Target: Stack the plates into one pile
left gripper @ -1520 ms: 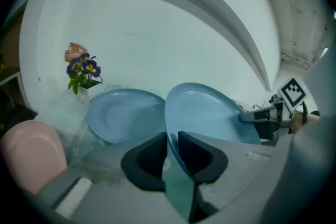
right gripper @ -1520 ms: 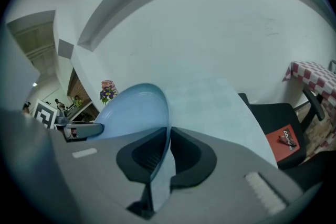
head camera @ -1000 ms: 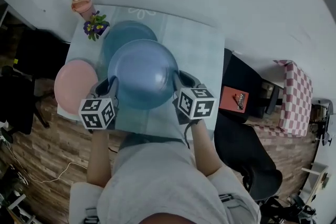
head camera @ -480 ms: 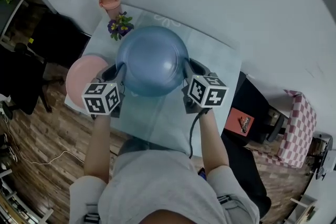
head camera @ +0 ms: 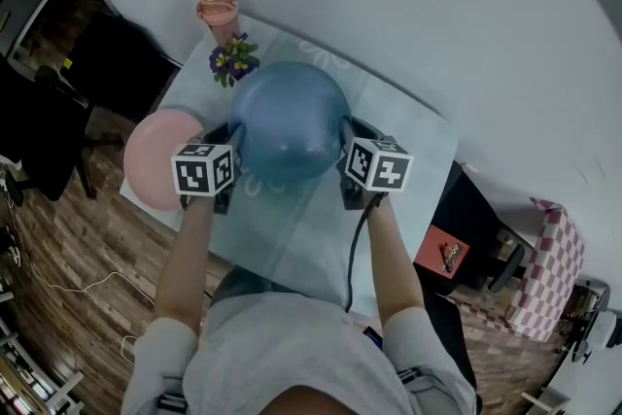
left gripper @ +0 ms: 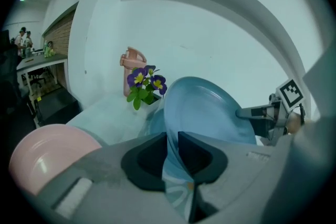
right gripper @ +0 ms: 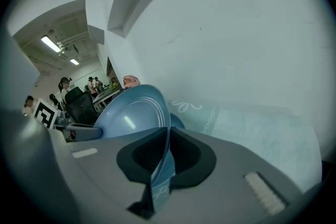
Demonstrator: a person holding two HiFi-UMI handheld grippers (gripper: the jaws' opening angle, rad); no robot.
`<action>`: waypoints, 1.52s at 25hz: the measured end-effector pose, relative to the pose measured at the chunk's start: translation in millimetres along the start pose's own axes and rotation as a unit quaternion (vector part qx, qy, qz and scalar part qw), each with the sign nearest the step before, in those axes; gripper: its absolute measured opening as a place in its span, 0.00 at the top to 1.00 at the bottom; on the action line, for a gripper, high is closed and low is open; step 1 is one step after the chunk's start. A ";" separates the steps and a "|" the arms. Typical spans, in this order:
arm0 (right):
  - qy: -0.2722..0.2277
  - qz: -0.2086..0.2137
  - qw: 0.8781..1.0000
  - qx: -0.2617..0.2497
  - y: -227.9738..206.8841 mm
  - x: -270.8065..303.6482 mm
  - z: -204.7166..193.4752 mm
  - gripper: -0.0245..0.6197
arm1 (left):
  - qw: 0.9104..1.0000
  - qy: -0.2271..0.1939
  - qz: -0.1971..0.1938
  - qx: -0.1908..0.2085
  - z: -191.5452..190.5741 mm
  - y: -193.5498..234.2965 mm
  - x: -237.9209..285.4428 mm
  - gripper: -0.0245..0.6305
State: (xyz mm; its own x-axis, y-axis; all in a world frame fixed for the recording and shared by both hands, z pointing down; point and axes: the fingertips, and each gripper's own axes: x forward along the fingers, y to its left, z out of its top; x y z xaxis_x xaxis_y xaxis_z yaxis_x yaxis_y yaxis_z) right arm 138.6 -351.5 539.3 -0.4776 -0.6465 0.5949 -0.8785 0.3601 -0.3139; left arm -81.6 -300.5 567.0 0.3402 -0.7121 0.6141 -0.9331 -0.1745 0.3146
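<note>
A blue plate (head camera: 289,120) hangs above the table (head camera: 398,126), gripped at opposite rims. My left gripper (head camera: 230,149) is shut on its left rim, and in the left gripper view the rim (left gripper: 170,134) runs between the dark pads. My right gripper (head camera: 344,154) is shut on the right rim (right gripper: 164,144). A second blue plate (left gripper: 153,122) lies on the table just under the held one and is hidden in the head view. A pink plate (head camera: 154,160) lies at the table's left corner, beside my left gripper.
A small pot of purple and yellow flowers (head camera: 231,61) and a pink cup (head camera: 218,12) stand at the table's far left end. A black chair (head camera: 471,209) with an orange item (head camera: 445,254) is to the right. People stand at desks in the background (right gripper: 63,86).
Both grippers have carried the blue plate toward the far left of the table, over the second blue plate, which it now covers in the head view.
</note>
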 end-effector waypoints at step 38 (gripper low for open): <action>0.037 -0.027 0.997 -0.065 -20.8 63.4 -18.8 0.85 | 0.998 -0.008 0.032 -0.044 -1.2 22.3 45.8 0.61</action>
State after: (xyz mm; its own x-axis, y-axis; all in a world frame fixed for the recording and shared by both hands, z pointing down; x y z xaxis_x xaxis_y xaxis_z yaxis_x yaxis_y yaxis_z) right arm 126.8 -387.3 597.4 -0.4228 -0.6185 0.6623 -0.8919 0.4135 -0.1832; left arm -86.7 -336.2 603.0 0.2772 -0.7308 0.6237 -0.9387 -0.0674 0.3382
